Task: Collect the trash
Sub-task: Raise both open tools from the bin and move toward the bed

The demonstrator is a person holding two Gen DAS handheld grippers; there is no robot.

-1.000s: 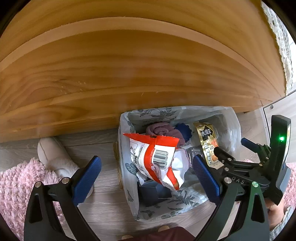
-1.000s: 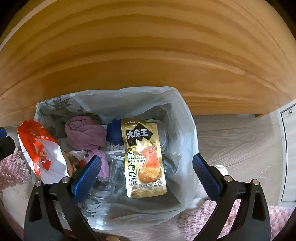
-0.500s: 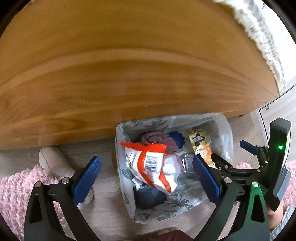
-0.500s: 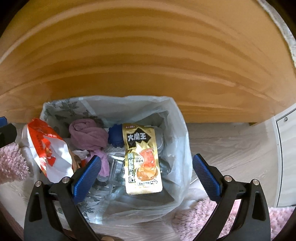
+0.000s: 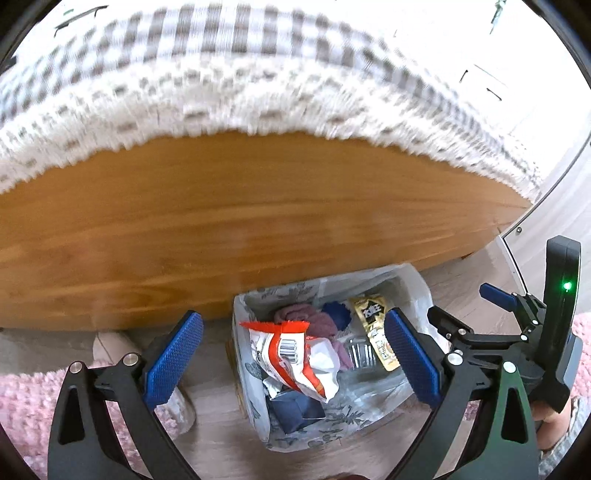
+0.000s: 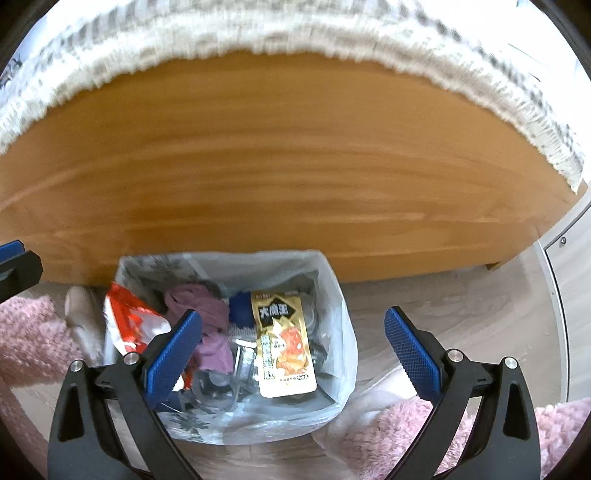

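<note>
A small bin lined with a clear flower-printed bag [image 5: 413, 291] [image 6: 343, 332] stands on the floor against a wooden bed side. Inside lie a red-and-white snack wrapper [image 5: 295, 362] [image 6: 129, 325], a gold snack packet [image 5: 373, 332] [image 6: 284, 347], a mauve cloth [image 5: 306, 317] [image 6: 199, 306], a blue item [image 5: 336, 314] [image 6: 240, 310] and clear plastic. My left gripper [image 5: 291, 358] hangs open above the bin with nothing between its fingers. My right gripper [image 6: 291, 354] is open and empty too, and shows at the right of the left wrist view [image 5: 495, 317].
The wooden bed side [image 5: 221, 229] [image 6: 277, 166] carries a fringed checked cover [image 5: 240, 81] [image 6: 332, 33]. A pink fluffy rug [image 5: 22, 406] [image 6: 424, 435] lies on the wood floor on both sides of the bin. A pale slipper [image 5: 107, 343] [image 6: 79, 314] sits left of the bin.
Both grippers have risen and drawn back from the bin. The bin looks smaller, and the checked cover on top of the bed has come into view. The trash lies as before.
</note>
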